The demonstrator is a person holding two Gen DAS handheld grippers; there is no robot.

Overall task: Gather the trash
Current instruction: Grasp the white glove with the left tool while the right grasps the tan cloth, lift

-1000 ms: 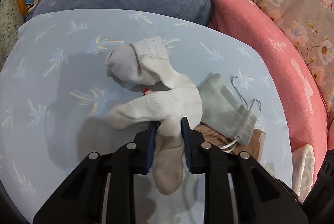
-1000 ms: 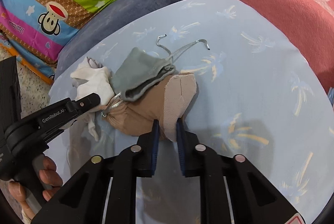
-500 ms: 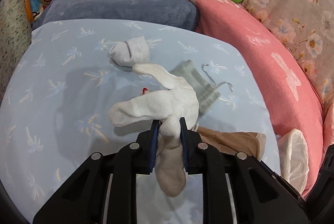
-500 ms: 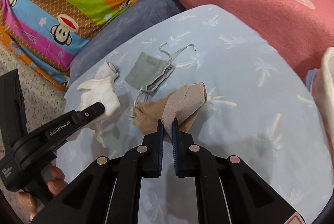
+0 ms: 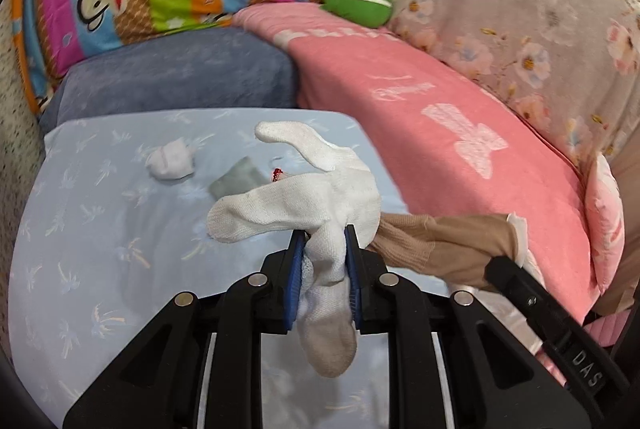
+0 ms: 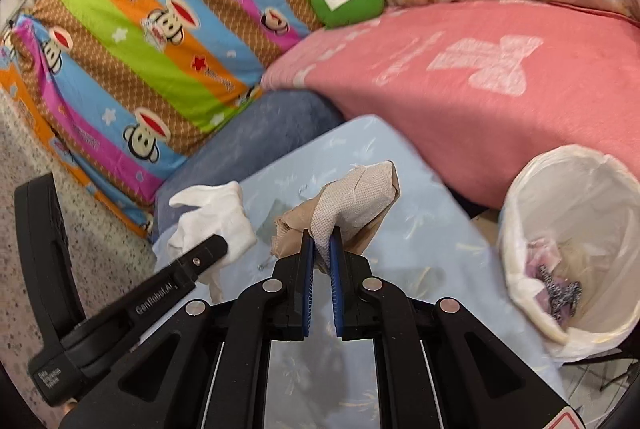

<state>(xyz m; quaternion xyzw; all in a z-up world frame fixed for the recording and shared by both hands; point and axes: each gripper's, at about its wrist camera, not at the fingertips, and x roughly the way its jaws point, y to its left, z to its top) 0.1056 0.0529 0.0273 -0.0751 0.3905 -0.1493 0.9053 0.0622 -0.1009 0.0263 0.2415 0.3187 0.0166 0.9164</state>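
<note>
A white sock (image 5: pixel 320 197) was clamped between the blue pads of the left gripper (image 5: pixel 323 261), clear of the pale blue palm-print sheet (image 5: pixel 100 261). It was gripped across its middle: one end hung down between the fingers toward the camera, while the rest was bent sideways, its rounded end pointing to the left of the left wrist view, and a second white limb rose up and to the left behind it. The right gripper (image 6: pixel 322 249) was closed on a thin fold of a beige stocking (image 6: pixel 356 197), whose long axis ran up and to the right from the pads — its mesh toe was uppermost. In the left wrist view the stocking was stretched roughly level, just to the right of the white sock. Left lying on the sheet were a balled white sock (image 5: pixel 170 163) and a grey-green cloth (image 5: pixel 238 181), near one another. A bin lined with a white bag (image 6: pixel 576 253) stood beside the bed at the right; crumpled scraps, one dark and speckled, lay at its bottom.
</note>
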